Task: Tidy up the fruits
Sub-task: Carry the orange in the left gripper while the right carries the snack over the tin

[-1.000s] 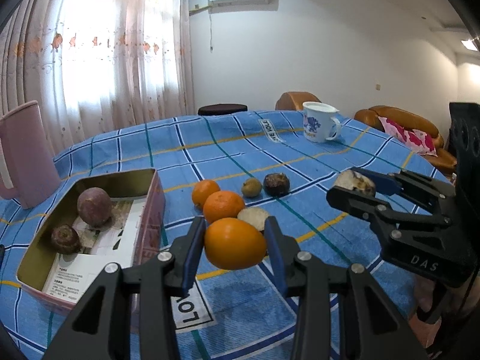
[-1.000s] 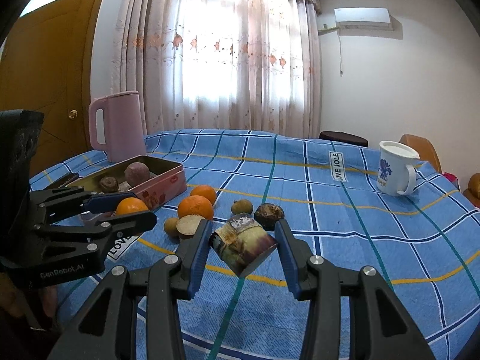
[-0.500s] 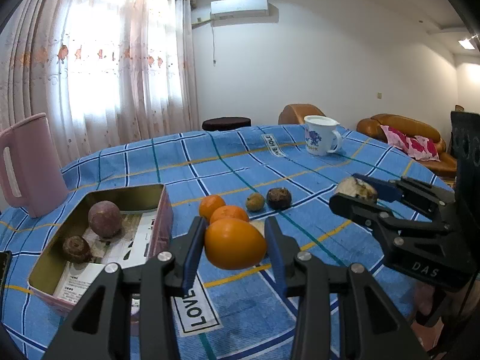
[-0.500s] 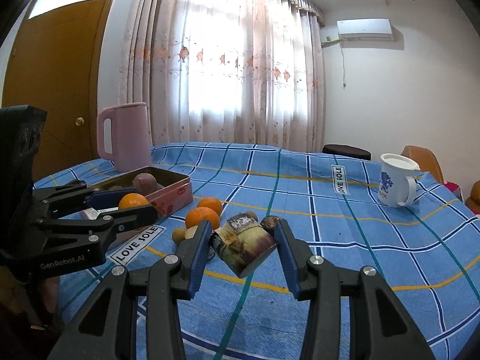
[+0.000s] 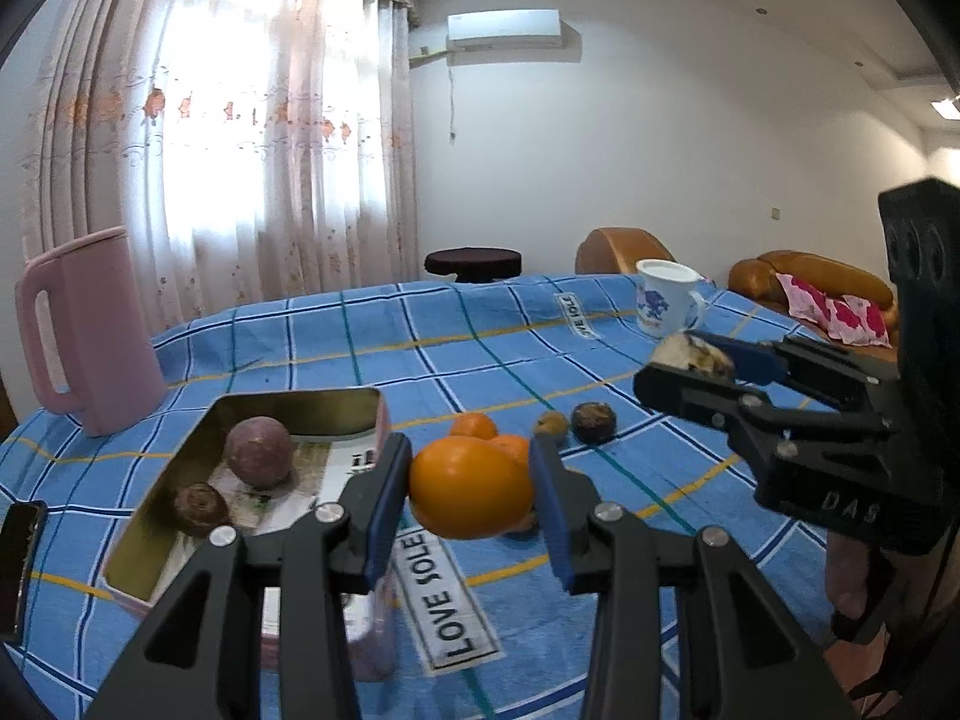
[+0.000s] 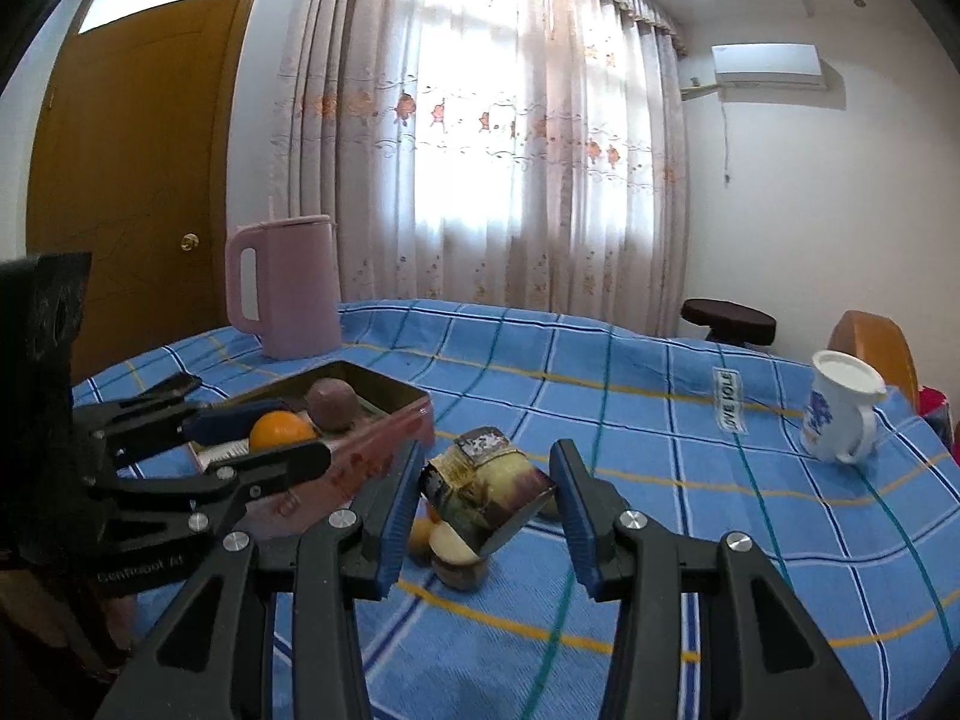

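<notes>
- Both of your grippers have risen since a second ago: the fruits on the bench [image 5: 336,348] now sit lower in each view, and the tin [image 5: 180,480] has slid toward centre-left of the left wrist view.
- Your left gripper [image 5: 471,495] is clenched on an orange [image 5: 471,495], carried clear of the cloth at bottom centre, just right of the tin.
- Your right gripper [image 6: 486,492] is clamped on a cut piece of fruit [image 6: 486,492], brownish with pale flesh, held above the bench at lower centre.
- Done so far: a purple round fruit [image 5: 259,451] and a small dark fruit [image 5: 200,507] lie in the tin.
- Left to do: both held pieces, plus two oranges [image 5: 474,425], a small yellowish fruit [image 5: 552,423] and a dark fruit [image 5: 593,420] on the cloth at centre; other pieces show under the right fingers [image 6: 393,504].
</notes>
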